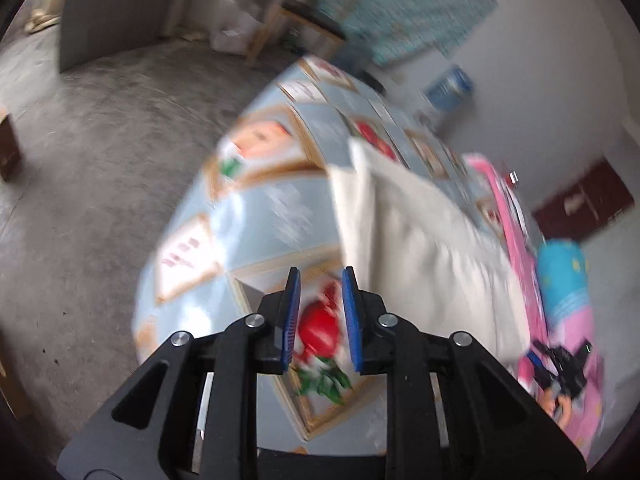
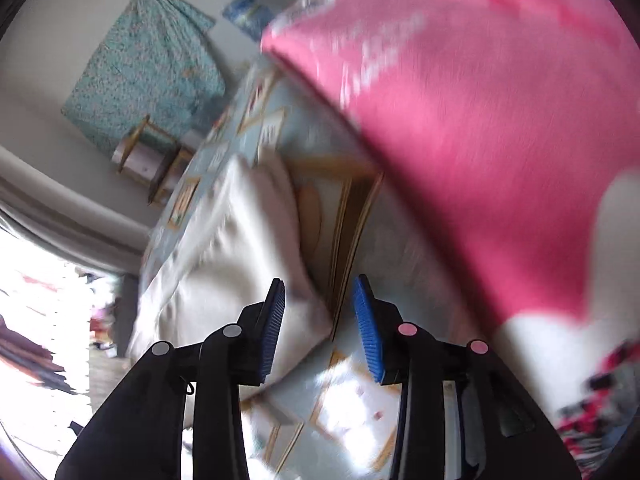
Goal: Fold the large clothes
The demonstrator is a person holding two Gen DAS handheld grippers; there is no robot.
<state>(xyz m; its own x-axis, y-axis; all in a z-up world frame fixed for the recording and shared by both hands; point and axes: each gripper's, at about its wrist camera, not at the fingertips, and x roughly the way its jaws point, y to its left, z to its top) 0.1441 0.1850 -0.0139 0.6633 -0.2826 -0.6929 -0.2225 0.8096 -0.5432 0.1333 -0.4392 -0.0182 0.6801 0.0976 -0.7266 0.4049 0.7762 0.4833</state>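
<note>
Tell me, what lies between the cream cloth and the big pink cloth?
A bare strip of the patterned table cover separates the cream cloth from the pink cloth; the right wrist view shows it, though blurred.

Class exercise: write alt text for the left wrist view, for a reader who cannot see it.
The left gripper, its blue-padded jaws apart and empty, hangs over a table covered in a pale blue picture-print cloth. A cream garment lies on the table to the right, with a pink garment beyond it. The picture is motion-blurred.
</note>
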